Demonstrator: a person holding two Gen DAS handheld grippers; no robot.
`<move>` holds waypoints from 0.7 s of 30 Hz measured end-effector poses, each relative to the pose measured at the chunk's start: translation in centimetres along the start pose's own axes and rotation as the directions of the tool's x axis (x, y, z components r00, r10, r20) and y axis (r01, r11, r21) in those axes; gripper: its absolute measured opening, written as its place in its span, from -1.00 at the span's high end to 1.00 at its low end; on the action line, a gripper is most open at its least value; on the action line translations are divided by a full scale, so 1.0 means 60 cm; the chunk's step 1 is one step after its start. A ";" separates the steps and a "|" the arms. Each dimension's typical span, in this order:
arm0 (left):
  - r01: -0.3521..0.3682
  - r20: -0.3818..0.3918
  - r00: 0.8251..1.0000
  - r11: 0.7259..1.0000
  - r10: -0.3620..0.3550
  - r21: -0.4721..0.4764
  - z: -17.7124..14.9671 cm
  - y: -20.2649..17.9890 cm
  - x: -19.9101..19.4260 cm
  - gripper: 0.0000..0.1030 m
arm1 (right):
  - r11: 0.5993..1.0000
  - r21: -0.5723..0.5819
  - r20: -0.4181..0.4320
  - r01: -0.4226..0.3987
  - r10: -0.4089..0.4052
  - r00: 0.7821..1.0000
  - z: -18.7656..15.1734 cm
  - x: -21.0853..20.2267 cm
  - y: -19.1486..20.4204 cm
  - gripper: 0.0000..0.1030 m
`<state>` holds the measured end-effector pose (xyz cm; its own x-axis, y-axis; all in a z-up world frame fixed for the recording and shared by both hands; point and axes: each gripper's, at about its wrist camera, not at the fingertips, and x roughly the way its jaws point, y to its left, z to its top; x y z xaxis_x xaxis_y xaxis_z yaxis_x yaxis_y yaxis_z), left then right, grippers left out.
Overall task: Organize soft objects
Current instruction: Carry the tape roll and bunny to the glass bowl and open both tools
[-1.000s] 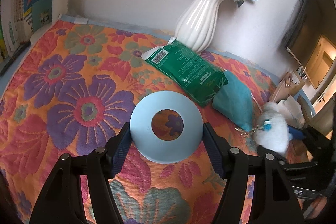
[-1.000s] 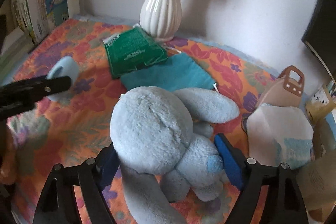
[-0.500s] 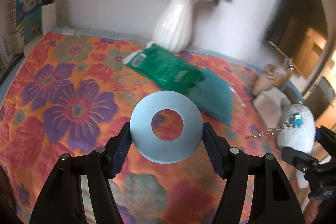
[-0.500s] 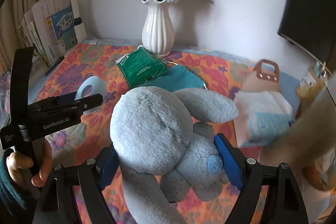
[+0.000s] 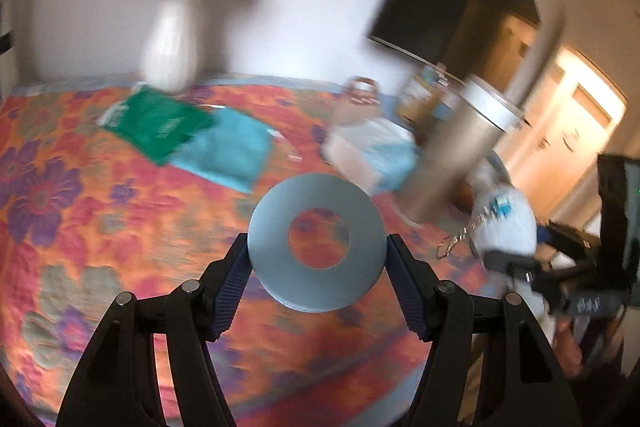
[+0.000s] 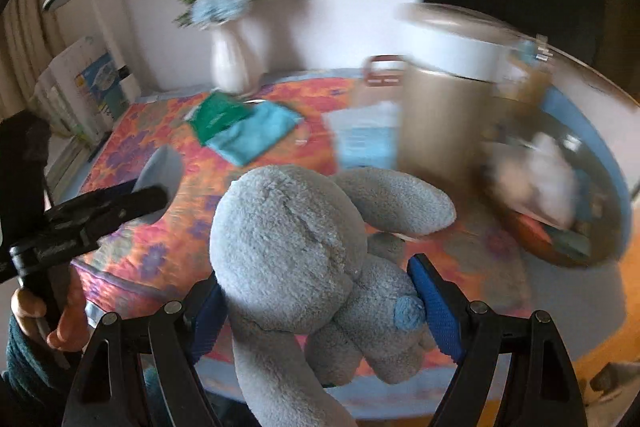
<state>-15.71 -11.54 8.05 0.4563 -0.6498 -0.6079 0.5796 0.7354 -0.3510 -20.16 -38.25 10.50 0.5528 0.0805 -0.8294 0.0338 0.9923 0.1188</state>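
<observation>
So both hands are loaded right now. The left gripper (image 5: pixel 318 259) has its fingers clamped on either edge of a flat pale-blue foam ring (image 5: pixel 316 243) with a round hole in the middle, held up off the tabletop. The right gripper (image 6: pixel 316 311) has its fingers pressed into a fluffy grey plush bunny (image 6: pixel 304 259), also up in the air, ears flopping out to the side.

Progress-wise I'd say roughly midway. Over on the right there's a big round basin (image 6: pixel 616 187) that seems to have a white fluffy thing (image 6: pixel 548 179) in it already, though it's too blurry to be sure. My guess is that's the drop spot.

Left on the orange-and-purple floral tablecloth (image 5: pixel 100 235): a green plastic packet (image 5: pixel 156 123) overlapping a teal fabric pouch (image 5: pixel 228 151), plus a white-and-blue soft pack (image 5: pixel 372 151) further right.

What's in the way: a tall tan cylinder with a white lid (image 6: pixel 444 107) stands right between the bunny and the basin. The white ribbed vase of blue flowers (image 5: pixel 172 47) sits behind the packet, easy to knock.
</observation>
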 end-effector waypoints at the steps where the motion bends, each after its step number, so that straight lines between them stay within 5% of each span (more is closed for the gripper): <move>1: 0.016 -0.008 1.000 1.000 -0.016 0.018 0.000 -0.019 0.004 -0.24 | 1.000 0.013 0.000 0.010 -0.010 1.000 -0.005 -0.007 -0.016 -0.62; 7: 0.146 -0.049 0.989 0.974 -0.140 0.172 0.004 -0.171 0.034 -0.24 | 0.983 0.157 0.062 0.090 -0.101 0.993 -0.036 -0.077 -0.161 -0.62; 13: 0.220 -0.049 0.975 0.921 -0.216 0.322 0.049 -0.337 0.094 -0.24 | 0.950 0.288 0.161 0.123 -0.174 0.972 -0.012 -0.130 -0.278 -0.62; 17: 0.133 0.019 0.988 0.904 -0.154 0.407 0.085 -0.424 0.141 -0.24 | 0.923 0.364 0.227 0.128 -0.221 0.948 0.036 -0.148 -0.354 -0.64; 21: 0.048 0.075 0.993 0.903 -0.088 0.426 0.110 -0.480 0.202 -0.24 | 0.894 0.431 0.206 0.123 -0.230 0.951 0.092 -0.116 -0.433 -0.65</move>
<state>-22.39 -41.84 15.50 0.4525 -0.7246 -0.5198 0.8333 0.5511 -0.0429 -20.28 -65.08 16.19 0.6895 -0.1712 -0.7038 0.4573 0.8564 0.2397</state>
